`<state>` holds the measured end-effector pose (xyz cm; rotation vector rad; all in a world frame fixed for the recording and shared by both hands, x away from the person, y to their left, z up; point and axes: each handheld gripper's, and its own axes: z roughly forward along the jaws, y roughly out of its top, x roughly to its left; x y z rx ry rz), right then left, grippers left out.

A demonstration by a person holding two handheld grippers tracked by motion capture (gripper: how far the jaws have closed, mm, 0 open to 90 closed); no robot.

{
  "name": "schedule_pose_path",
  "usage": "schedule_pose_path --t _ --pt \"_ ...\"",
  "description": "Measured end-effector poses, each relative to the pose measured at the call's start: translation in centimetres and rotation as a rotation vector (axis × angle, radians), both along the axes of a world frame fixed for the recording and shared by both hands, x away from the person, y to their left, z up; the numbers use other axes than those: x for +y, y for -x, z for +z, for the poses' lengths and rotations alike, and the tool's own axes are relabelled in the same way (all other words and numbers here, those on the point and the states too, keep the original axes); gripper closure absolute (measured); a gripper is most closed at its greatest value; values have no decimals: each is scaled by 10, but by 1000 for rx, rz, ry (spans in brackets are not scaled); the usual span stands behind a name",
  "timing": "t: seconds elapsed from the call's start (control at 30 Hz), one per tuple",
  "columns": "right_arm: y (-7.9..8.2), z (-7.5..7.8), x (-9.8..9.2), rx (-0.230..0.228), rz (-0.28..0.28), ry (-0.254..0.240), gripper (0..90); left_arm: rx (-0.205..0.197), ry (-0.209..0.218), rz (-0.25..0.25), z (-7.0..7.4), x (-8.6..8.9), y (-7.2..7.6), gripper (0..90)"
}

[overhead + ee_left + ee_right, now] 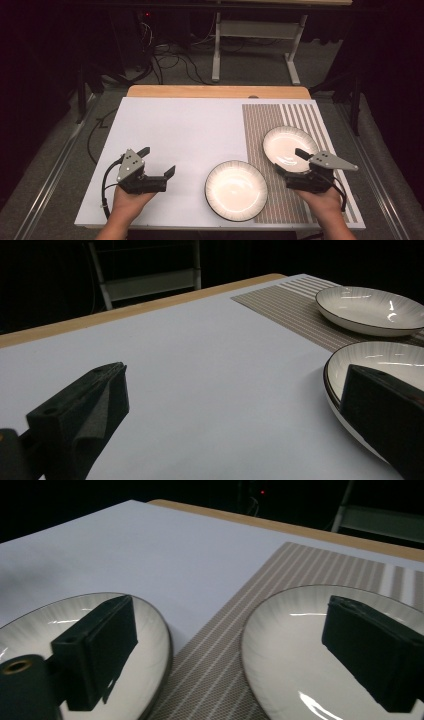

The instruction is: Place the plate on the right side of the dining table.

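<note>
Two round white plates with thin dark rims and faint ribbing sit on the surface: the near plate (235, 190) lies toward the person, straddling the left edge of a beige woven placemat with pale stripes (260, 130), partly on the mat and partly on the bare white board; the far plate (286, 145) rests wholly on the mat, farther back and to the right, close to the first but apart from it. The right gripper (289, 161), black with a grey three-cornered plate on top, hovers at the near edge of the far plate, its fingers spread wide and holding nothing; in the right gripper view its two black fingers (97, 645) stand far apart, one in front of each plate. The left gripper (158, 161) is held well to the left of the near plate over the bare white surface (180, 125), its fingers (82, 415) likewise wide apart and empty. A light wooden edge (215, 91) shows behind the white board.
</note>
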<state>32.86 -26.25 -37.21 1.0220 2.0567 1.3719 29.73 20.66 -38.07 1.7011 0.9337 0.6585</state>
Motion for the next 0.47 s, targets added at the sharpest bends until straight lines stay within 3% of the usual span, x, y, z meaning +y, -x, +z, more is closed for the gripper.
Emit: schedule_pose_path --t 0.07,0.2,0.47 --pt "2 -2 9 8 24 3 5 1 3 -3 0 -1 0 0" --pt "9 -2 22 -8 59 16 5 -2 0 -19 1 -3 4 0" --pt "12 -1 22 -16 70 14 5 -10 -2 -18 1 -4 4 0"
